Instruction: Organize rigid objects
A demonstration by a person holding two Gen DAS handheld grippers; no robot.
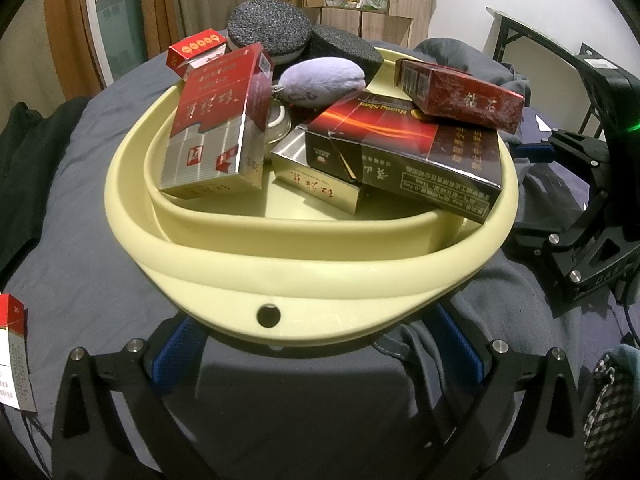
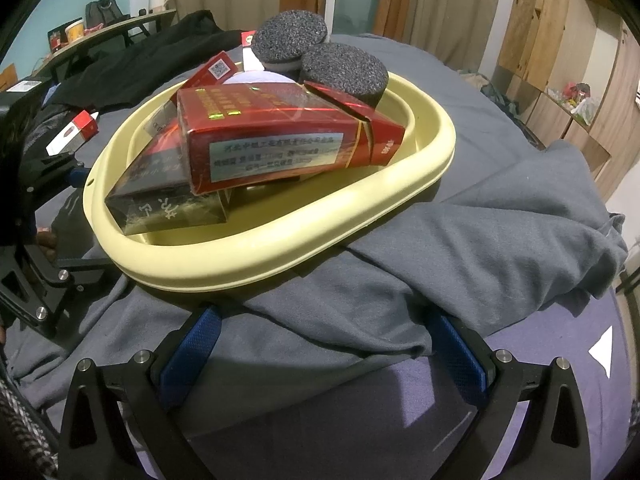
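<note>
the cream basin sits on the grey-covered bed, piled with cigarette boxes. only the left view shows a purple plush among them. left gripper and right gripper both gape, empty, near its rim.

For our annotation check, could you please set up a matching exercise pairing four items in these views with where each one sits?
Items:
1. lilac plush
2. dark red cigarette pack
3. red and white pack
4. grey sweatshirt

Places:
A. on the bed, outside the basin
B. topmost, resting on the black carton
C. under the basin's rim
D. between the packs and the black sponges

Pairs: 1-D, 2-B, 3-A, 4-C
</note>
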